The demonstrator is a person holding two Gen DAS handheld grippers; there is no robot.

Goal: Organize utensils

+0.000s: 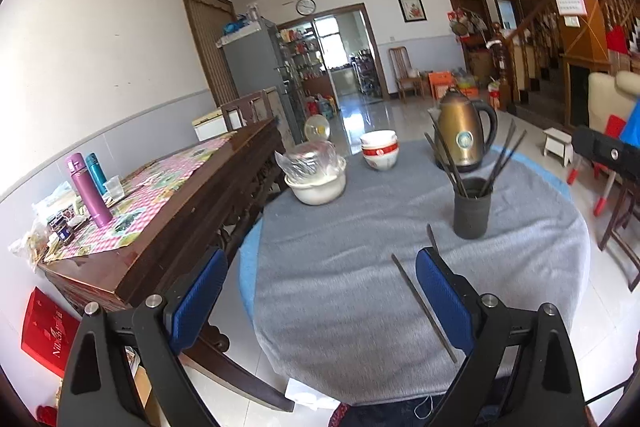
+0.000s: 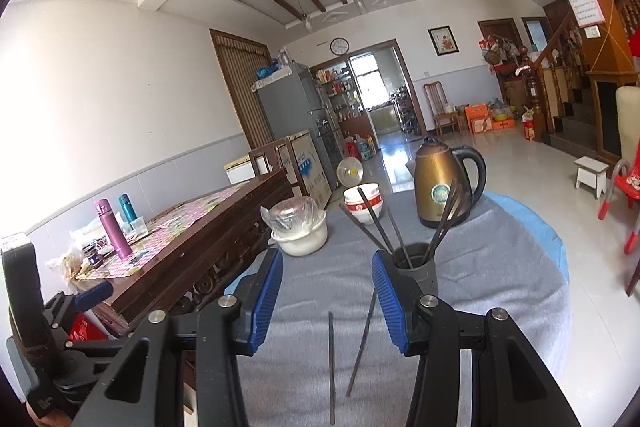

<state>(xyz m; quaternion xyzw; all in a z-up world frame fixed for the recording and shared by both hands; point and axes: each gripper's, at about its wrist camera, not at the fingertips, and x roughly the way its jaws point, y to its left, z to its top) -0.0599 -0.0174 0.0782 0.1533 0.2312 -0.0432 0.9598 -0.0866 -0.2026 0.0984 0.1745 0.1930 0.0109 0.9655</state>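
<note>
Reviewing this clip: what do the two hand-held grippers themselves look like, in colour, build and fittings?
Both match. The left hand-held gripper and right hand-held gripper have black angular plastic linkage arms with triangular recesses, joined by round silver pins. Each finger carries a long blue ribbed pad. From the right wrist view, the left unit's black body shows at the left edge. No sleeves or cables are clearly visible.

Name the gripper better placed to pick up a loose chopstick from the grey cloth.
Right. Both loose chopsticks lie between the right gripper's open fingers. In the left wrist view, the left gripper has them against its right finger.
</note>
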